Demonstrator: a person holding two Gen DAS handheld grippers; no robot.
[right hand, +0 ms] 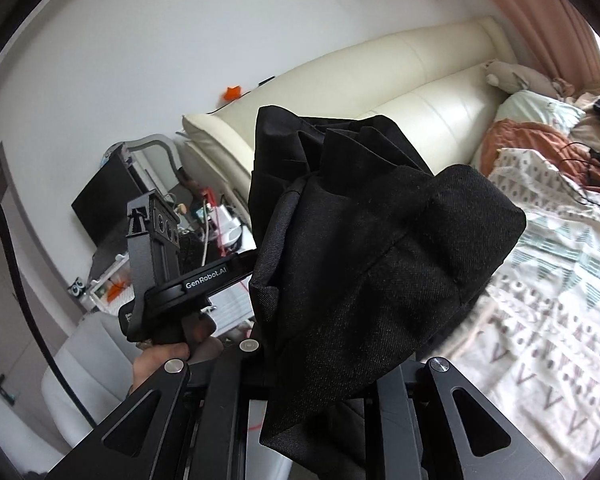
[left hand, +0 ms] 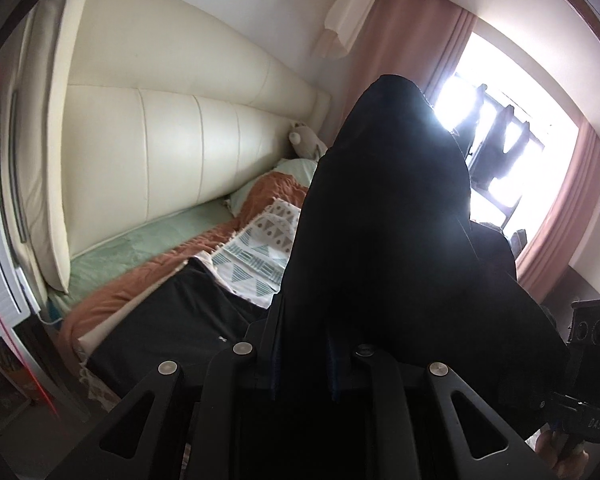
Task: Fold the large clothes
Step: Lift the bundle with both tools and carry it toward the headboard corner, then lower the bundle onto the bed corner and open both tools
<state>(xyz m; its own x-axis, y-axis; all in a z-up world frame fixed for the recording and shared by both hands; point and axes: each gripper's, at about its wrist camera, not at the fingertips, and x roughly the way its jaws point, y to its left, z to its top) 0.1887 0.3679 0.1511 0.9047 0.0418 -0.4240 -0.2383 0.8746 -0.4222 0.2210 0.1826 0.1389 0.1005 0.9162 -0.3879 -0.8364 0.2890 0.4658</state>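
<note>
Gripping the black garment [right hand: 364, 264] aloft over the bed [right hand: 548, 320], both left gripper [left hand: 304, 364] and right gripper [right hand: 320, 376] jaws nearly closed on bunched cloth. Risking a lopsided fold: hanging crumpled, probably landing creased or slipping out.

Ahead of us the raised black garment [right hand: 364, 264] blocks most of the way, the cream headboard [left hand: 172, 152] walls the far side, and open room lies over the patterned blanket [right hand: 548, 320] on the bed.

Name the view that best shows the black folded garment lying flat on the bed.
The left wrist view: the black folded garment lies flat on the bed, unobstructed. The right wrist view does not show it.
</note>
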